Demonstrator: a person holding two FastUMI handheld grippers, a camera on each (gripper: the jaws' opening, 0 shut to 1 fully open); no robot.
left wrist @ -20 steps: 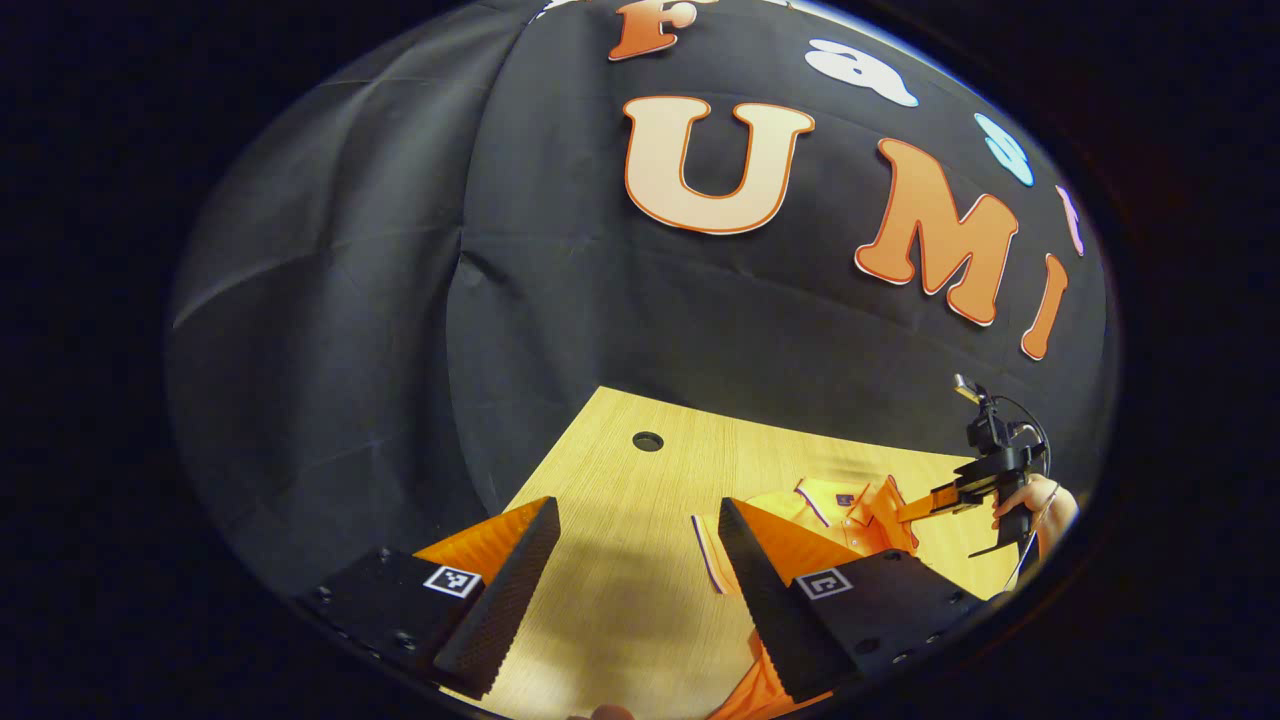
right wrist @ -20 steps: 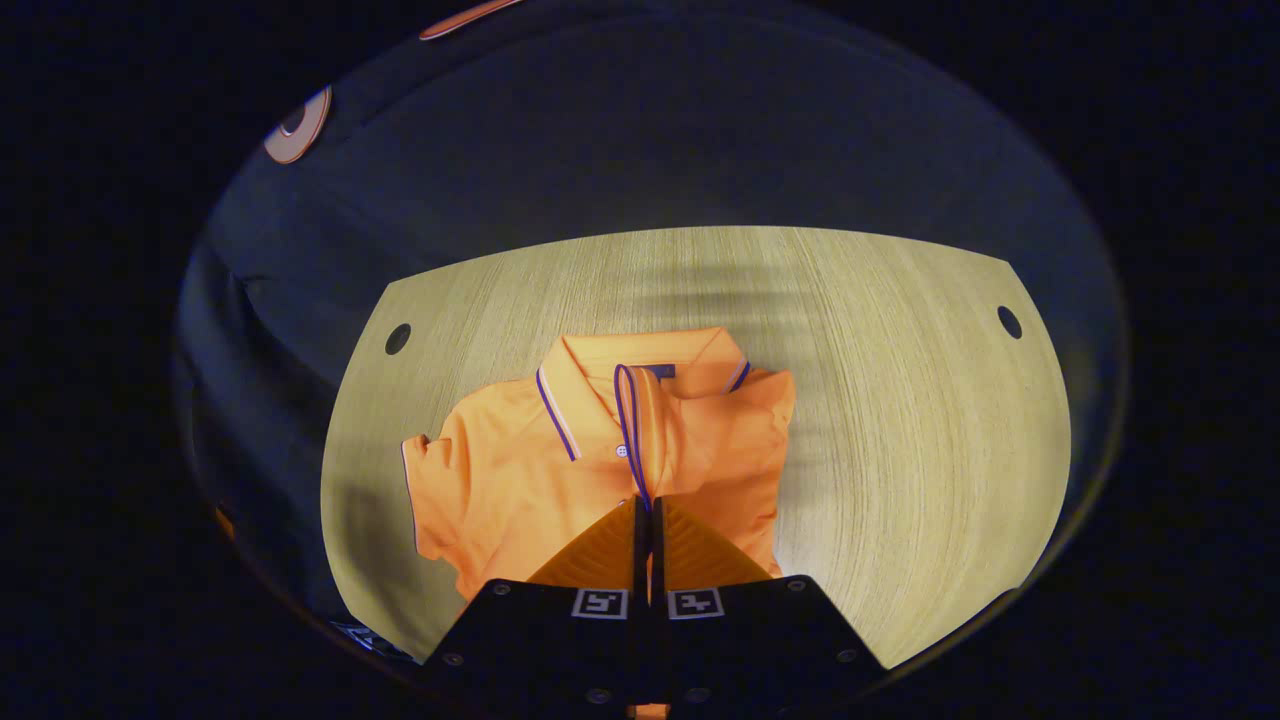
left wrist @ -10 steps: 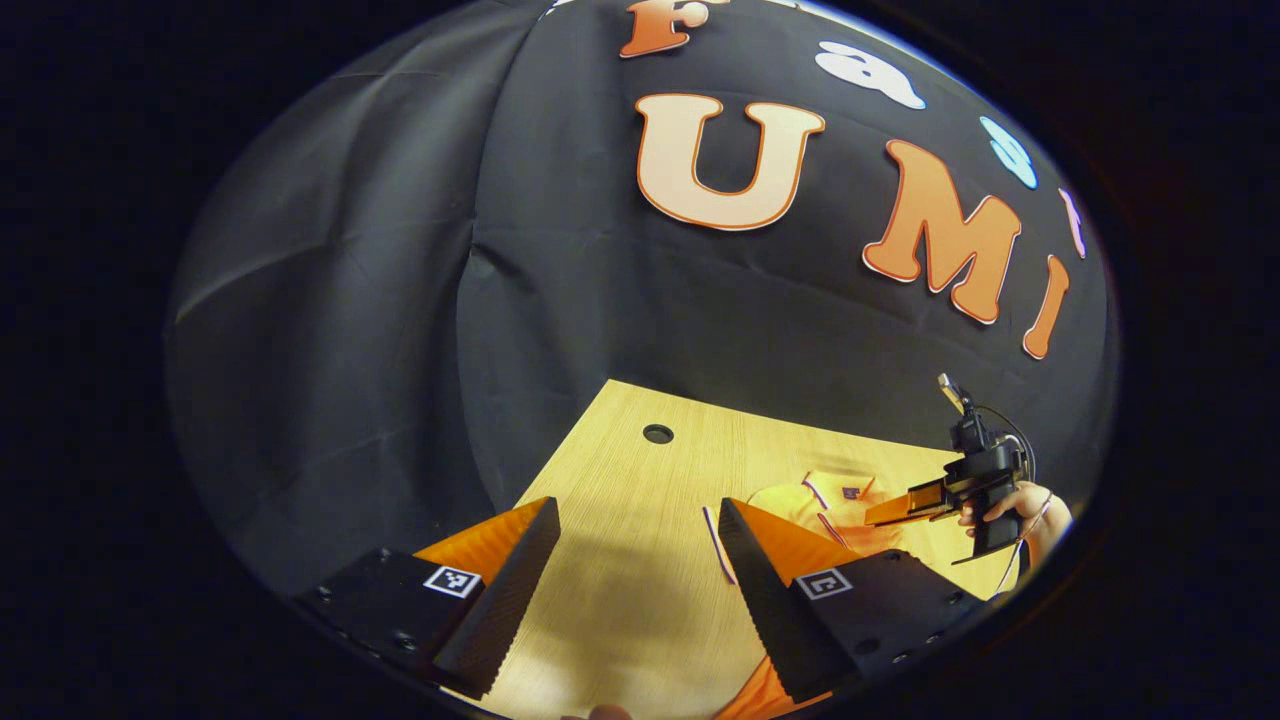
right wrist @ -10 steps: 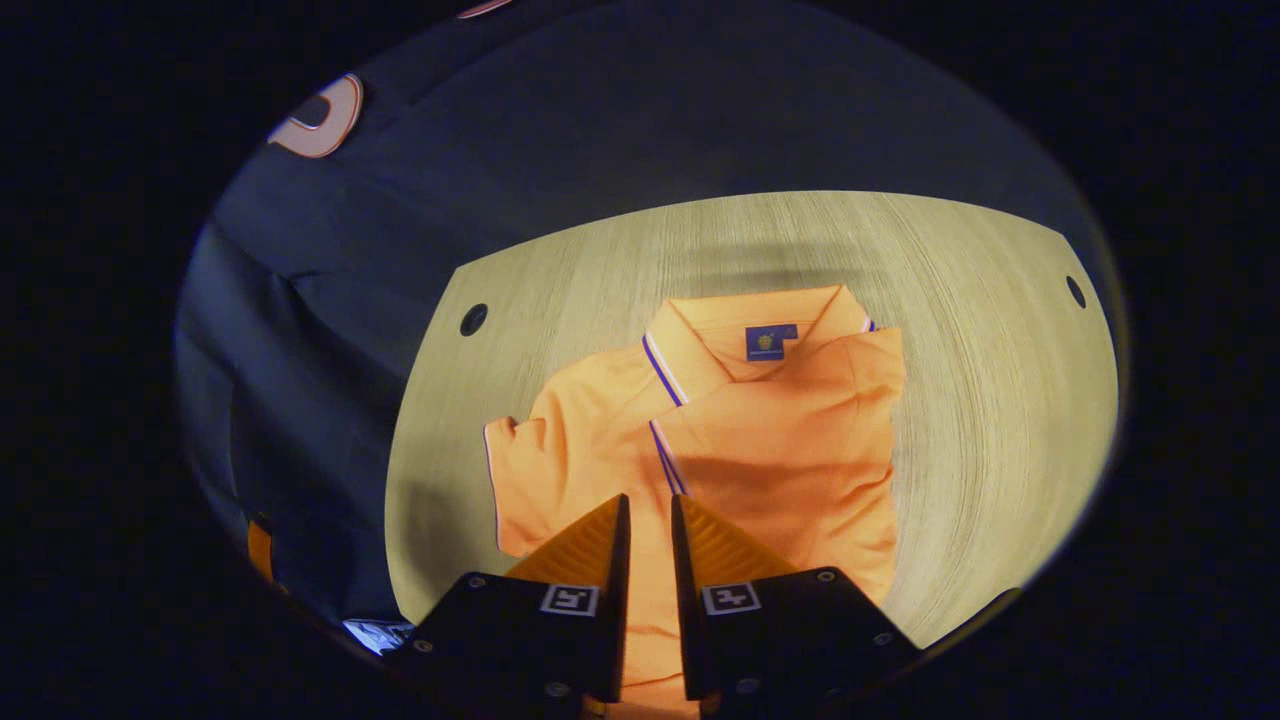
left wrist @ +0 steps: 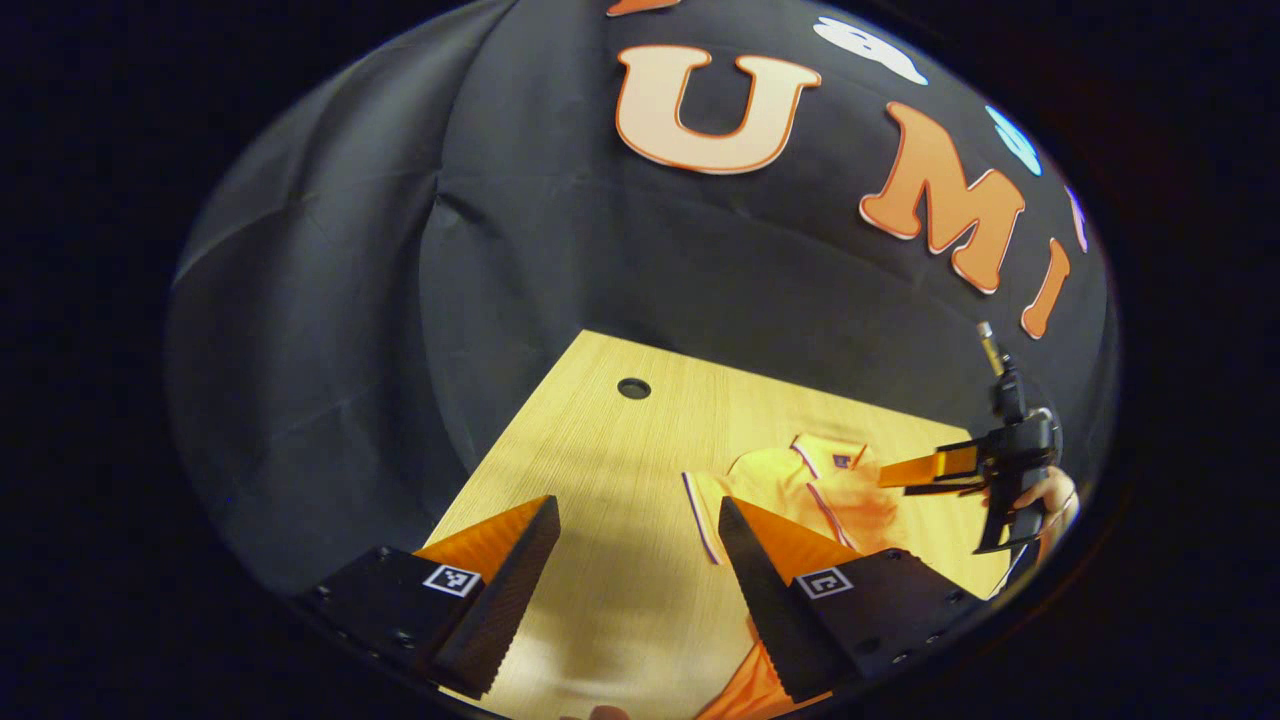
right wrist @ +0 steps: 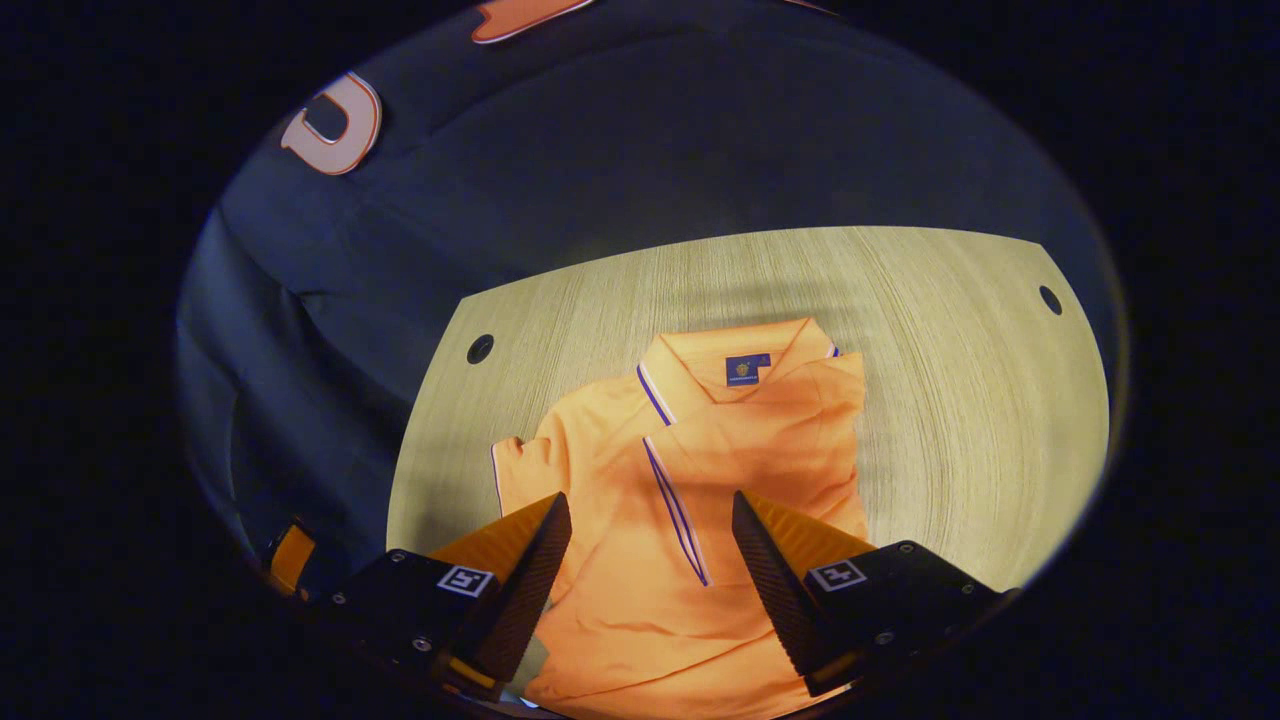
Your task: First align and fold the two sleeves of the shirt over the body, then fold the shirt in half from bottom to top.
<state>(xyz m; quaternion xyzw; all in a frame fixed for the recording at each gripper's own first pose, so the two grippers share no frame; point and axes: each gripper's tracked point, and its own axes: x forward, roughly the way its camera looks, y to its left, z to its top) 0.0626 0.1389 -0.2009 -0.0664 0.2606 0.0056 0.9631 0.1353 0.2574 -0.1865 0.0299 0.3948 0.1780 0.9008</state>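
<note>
Now both tongs [left wrist: 632,560] [right wrist: 645,560] gape (empty) over shirt [right wrist: 700,470].

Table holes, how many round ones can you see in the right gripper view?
2: one hole near the table's far left corner, another hole near its far right corner. The orange shirt may hide more.
</note>
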